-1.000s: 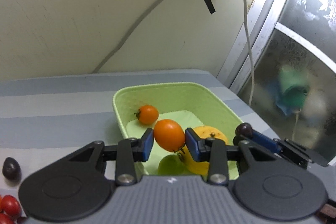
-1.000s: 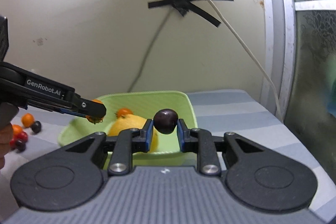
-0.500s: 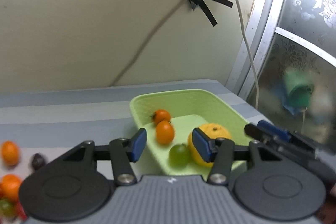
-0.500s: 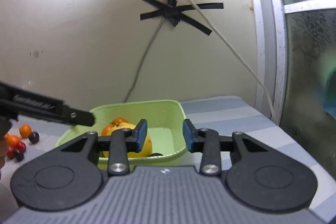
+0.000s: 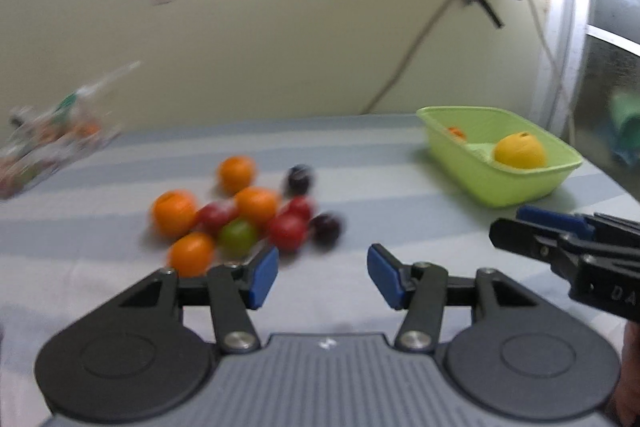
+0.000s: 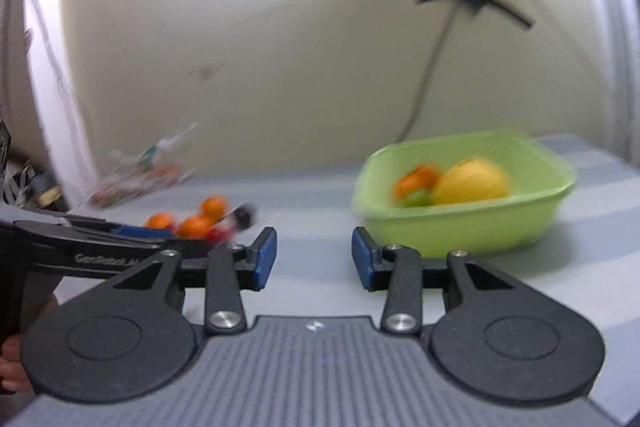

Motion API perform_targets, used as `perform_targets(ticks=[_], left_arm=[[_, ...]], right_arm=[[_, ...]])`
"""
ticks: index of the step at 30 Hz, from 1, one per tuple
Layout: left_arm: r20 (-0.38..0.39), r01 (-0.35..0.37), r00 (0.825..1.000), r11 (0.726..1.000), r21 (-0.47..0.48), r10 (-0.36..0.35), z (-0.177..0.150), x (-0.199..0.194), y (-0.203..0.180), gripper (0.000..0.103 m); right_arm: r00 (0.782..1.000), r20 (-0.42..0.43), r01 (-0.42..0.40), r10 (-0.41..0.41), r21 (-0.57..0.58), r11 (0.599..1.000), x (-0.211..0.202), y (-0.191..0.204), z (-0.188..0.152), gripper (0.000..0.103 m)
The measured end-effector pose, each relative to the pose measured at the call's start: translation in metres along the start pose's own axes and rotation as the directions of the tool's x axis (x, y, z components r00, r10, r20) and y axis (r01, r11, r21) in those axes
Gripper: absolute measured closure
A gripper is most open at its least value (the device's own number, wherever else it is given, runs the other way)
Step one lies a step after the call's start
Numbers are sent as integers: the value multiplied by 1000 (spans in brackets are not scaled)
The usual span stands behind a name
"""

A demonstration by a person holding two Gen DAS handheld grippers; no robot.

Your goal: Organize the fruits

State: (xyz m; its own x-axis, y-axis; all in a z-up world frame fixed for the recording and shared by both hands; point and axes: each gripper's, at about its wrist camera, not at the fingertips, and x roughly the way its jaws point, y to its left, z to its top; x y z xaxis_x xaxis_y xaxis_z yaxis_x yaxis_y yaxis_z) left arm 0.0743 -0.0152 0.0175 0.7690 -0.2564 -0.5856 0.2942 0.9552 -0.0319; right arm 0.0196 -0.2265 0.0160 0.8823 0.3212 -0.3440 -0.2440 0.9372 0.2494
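Observation:
A green basket (image 5: pixel 516 187) stands at the right of the striped table and holds a large yellow-orange fruit (image 5: pixel 519 150) and a small orange one (image 5: pixel 456 131). It also shows in the right wrist view (image 6: pixel 460 227). A pile of loose fruits (image 5: pixel 248 215) lies on the cloth: orange, red, dark purple and one green. My left gripper (image 5: pixel 322 277) is open and empty, just short of the pile. My right gripper (image 6: pixel 314 259) is open and empty, between pile and basket; it shows in the left wrist view (image 5: pixel 560 239).
A blurred heap of wrappers (image 5: pixel 52 143) lies at the far left of the table by the wall. A cable (image 5: pixel 404 67) hangs down the wall behind the basket. The table's right edge runs beside a window frame (image 5: pixel 564 59).
Both grippers have let their fruits go into the basket and opened. Both have swung left, away from the basket toward the pile of loose fruits.

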Motion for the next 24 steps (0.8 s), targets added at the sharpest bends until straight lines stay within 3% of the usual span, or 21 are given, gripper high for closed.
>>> perform_targets(ticks=[4,9,17,24], left_arm=[[-1,-26,1000,999,-40,26,-19,-14,21,50],[-10,-40,999,997,-58,40,-36,-18,37,50],[5,-43,999,996,-72,44,-47,-20,48,46],[47,-20,999,997,-69,23,-50,-23,48,46]], right_arm=[[998,-47,-40,40,2,999,1,30,-13,56],[997,-70,-35,31,-55,998,-1,53,-23,54],[994,-103,19,-23,-43,999,4,59,-34,54],[994,-103,18,-20,-27,999,3,57,-35,54]])
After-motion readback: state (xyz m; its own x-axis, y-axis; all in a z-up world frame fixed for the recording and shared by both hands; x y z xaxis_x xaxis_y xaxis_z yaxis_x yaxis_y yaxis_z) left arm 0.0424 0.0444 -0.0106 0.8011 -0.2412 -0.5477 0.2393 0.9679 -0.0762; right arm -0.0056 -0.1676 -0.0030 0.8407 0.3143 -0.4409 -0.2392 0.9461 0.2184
